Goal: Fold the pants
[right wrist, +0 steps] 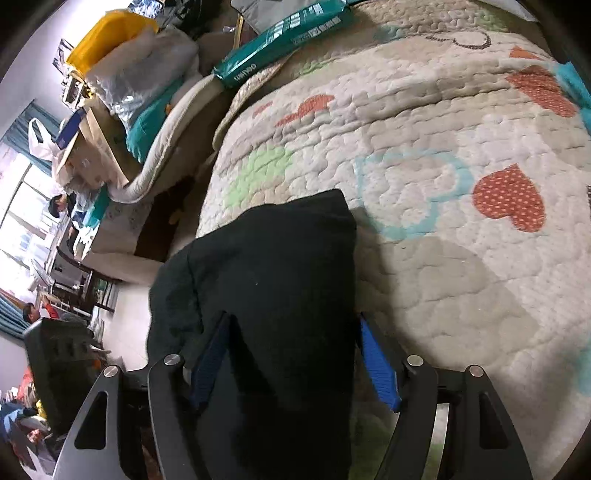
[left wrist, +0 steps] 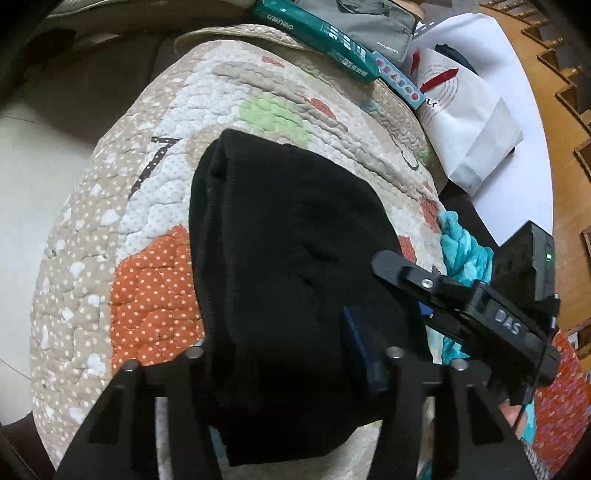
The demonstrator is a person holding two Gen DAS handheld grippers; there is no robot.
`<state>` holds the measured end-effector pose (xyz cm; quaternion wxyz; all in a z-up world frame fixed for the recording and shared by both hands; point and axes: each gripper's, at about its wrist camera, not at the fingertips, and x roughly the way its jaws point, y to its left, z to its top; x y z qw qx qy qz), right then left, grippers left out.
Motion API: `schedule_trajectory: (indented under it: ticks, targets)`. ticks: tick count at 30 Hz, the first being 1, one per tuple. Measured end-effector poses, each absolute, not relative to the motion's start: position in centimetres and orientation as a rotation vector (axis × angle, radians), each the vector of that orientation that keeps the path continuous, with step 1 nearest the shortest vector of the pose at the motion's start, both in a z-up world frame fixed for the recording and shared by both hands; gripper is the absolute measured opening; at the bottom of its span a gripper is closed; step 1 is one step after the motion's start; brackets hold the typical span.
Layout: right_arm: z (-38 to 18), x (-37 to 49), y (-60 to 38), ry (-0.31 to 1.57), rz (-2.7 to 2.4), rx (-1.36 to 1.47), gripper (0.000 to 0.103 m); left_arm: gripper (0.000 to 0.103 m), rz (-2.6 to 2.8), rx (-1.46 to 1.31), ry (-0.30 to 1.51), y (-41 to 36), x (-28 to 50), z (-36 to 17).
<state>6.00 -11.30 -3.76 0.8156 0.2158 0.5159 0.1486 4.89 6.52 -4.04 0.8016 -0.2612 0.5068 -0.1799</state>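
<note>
The black pants (left wrist: 280, 251) lie folded into a thick bundle on a patterned quilt (left wrist: 155, 206). In the left wrist view my left gripper (left wrist: 280, 350) straddles the near end of the bundle; one blue pad (left wrist: 356, 343) shows at its right side, the other is hidden by cloth. My right gripper (left wrist: 458, 299) comes in from the right, its tip on the pants' edge. In the right wrist view the pants (right wrist: 273, 280) fill the gap of my right gripper (right wrist: 295, 354), with blue pads (right wrist: 376, 362) wide apart on both sides.
A green packet (left wrist: 317, 33), a grey bag (left wrist: 373, 26) and a white paper bag (left wrist: 469, 122) lie at the quilt's far end. A teal fleece (left wrist: 461, 251) lies at the right. Boxes and bags (right wrist: 122, 81) crowd the left in the right wrist view.
</note>
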Motion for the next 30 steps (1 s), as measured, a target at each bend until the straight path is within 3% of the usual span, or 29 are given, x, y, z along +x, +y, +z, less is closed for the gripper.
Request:
schedule_trajectory:
  ticks: [4, 8, 10, 15, 17, 21, 30]
  targets:
    - [-4.5, 6.6, -11.2, 1.116, 0.319, 0.484, 0.076, 0.047, -0.379, -0.564, 1.085, 6.6, 5.0, -4.3]
    - [-5.6, 7.2, -11.7, 1.136, 0.337, 0.566, 0.076, 0.065, -0.412, -0.616, 1.078, 6.5, 5.7, -4.8]
    - [-5.6, 7.3, -11.7, 1.139, 0.341, 0.567, 0.075, 0.066, -0.414, -0.592, 1.085, 6.3, 5.9, -4.6]
    - [-5.4, 7.3, -11.4, 1.144, 0.353, 0.534, 0.069, 0.04, -0.365, -0.448, 1.078, 5.3, 5.4, -3.5]
    - [-5.1, 7.2, -11.3, 1.144, 0.36, 0.519, 0.064, 0.034, -0.355, -0.414, 1.064, 5.0, 5.3, -3.1]
    - [-4.3, 7.0, -10.9, 1.134, 0.365, 0.48, 0.056, 0.028, -0.332, -0.325, 1.03, 4.0, 5.1, -2.0]
    - [-2.2, 6.5, -10.3, 1.094, 0.381, 0.443, 0.05, 0.027, -0.31, -0.26, 0.979, 3.6, 4.5, -0.5]
